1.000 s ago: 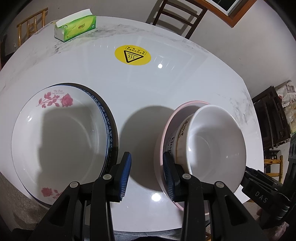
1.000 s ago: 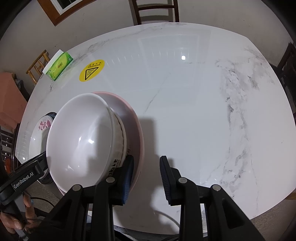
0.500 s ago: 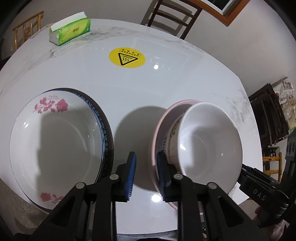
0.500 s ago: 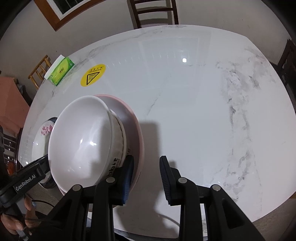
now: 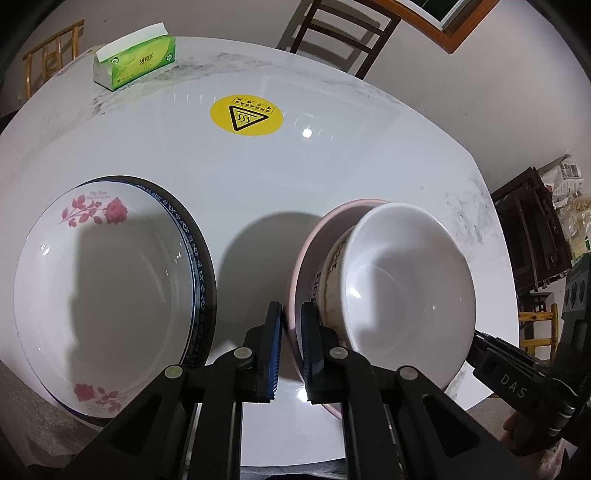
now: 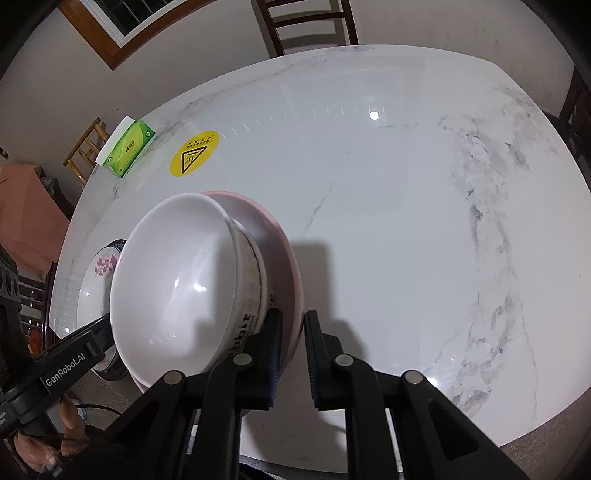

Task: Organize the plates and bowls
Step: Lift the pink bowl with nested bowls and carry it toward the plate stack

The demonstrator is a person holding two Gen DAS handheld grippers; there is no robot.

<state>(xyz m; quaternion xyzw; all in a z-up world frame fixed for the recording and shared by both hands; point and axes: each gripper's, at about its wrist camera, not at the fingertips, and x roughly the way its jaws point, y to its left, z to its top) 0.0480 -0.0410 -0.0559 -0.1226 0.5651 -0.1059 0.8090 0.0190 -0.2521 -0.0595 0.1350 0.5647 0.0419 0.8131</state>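
Change: left gripper (image 5: 291, 354) jaws, apart a second ago, now pinched on pink bowl (image 5: 301, 266) rim; right gripper (image 6: 293, 350) jaws narrowed onto opposite rim. White bowl (image 5: 406, 291) nested inside. Likely two-handed lift toward rose plate (image 5: 99, 295), stacked on blue-rimmed plate (image 5: 201, 266) beside it.

Surface: white marble table (image 6: 388, 184), glossy; yellow sticker (image 5: 246, 115); tissue box (image 5: 135, 62) at far edge.

Room: chair (image 6: 306, 26), window frame.

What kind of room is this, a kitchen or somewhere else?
Probably a home dining room: a big round marble-look table ringed by wooden chairs, with stacked plates, bowls and a green tissue pack on it.
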